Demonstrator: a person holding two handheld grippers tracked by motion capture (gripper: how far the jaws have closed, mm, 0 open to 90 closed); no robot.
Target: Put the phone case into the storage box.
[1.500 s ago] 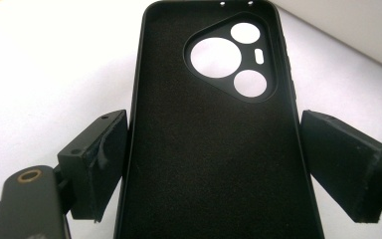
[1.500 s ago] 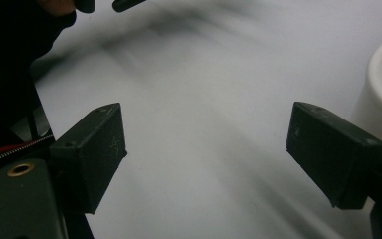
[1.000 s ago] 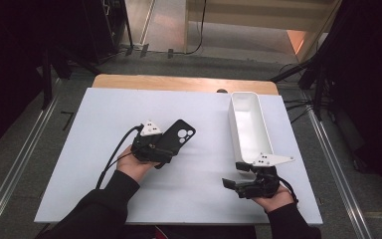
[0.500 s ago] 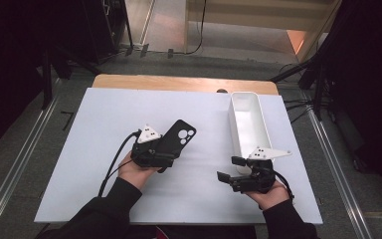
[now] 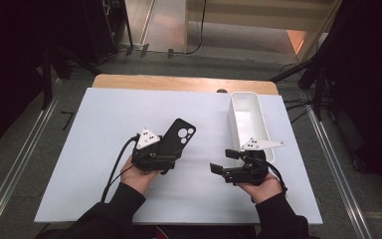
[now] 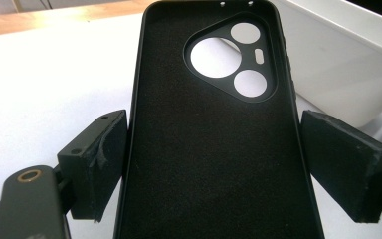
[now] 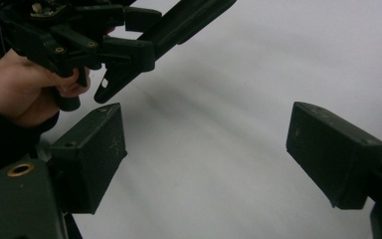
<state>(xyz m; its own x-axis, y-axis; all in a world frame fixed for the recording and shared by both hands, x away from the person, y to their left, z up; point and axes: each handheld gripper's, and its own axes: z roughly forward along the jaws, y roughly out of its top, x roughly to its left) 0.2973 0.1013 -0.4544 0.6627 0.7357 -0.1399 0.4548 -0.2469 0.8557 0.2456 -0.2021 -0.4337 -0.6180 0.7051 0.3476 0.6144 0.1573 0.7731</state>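
White tabletop [image 5: 104, 149] on a wooden bench, dark surroundings, cables on the floor beyond the far edge. Left gripper [image 5: 166, 159] sits left of centre, held low by the left hand [image 5: 137, 178]; its two black pads [image 6: 99, 159] bracket the long edges of a black phone case [image 6: 214, 149] at its near end. Left pad appears to touch the case edge; right pad looks just beside or touching, cannot tell firmly, but the jaws read as clamped on the case. Case lies inner side up, camera cut-outs at its far end, angled toward the far right; probably taken across its width because that is the span the jaws can straddle and the raised side walls give the pads something to bite. In the high view the case [image 5: 179, 137] seems close to or on the table; whether lifted, cannot tell. White tray [image 5: 235, 112], long and narrow, stands to the right, running near to far, apparently empty; likely the destination, given the case points roughly that way. Right gripper [image 5: 218, 170] rests near the tray's near end, turned left toward the other tool, jaws wide apart over bare table with nothing between them; judged as waiting, perhaps ready to steady or receive the case
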